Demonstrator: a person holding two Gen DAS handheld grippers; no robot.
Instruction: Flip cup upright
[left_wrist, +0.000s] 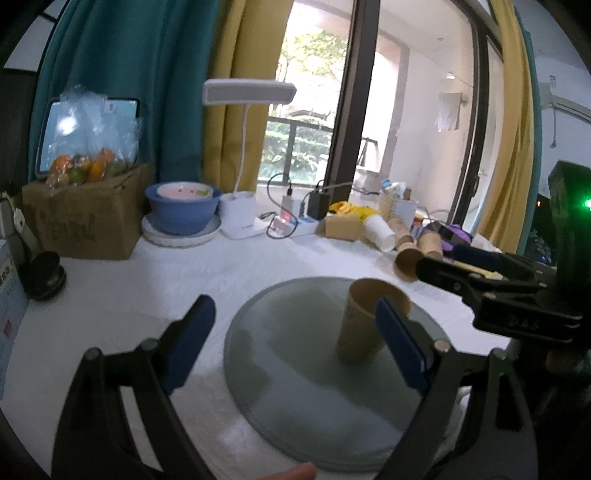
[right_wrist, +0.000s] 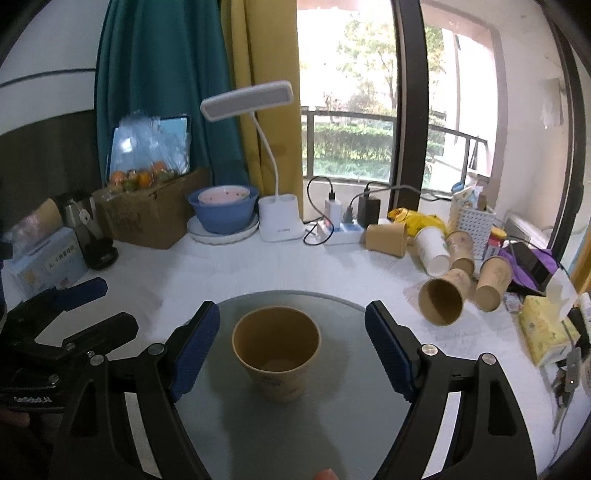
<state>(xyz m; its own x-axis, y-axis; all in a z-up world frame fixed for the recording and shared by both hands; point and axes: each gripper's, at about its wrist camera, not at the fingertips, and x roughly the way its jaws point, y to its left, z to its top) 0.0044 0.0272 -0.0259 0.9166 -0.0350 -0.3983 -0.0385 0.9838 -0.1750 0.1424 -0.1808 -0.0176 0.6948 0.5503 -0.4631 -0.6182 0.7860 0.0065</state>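
The right gripper (right_wrist: 291, 349) hangs with its blue pads spread wide either side of the brown paper cup (right_wrist: 276, 352), not touching it. The cup stands upright, mouth up, on the round glass disc (right_wrist: 332, 424). The left gripper (left_wrist: 295, 343), also spread and empty, hovers over the disc's left part, the cup just behind its right finger.

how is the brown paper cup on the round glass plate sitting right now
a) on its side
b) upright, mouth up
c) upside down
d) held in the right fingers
b: the right wrist view looks into the open mouth of the cup, standing on the glass plate untouched between spread fingers.
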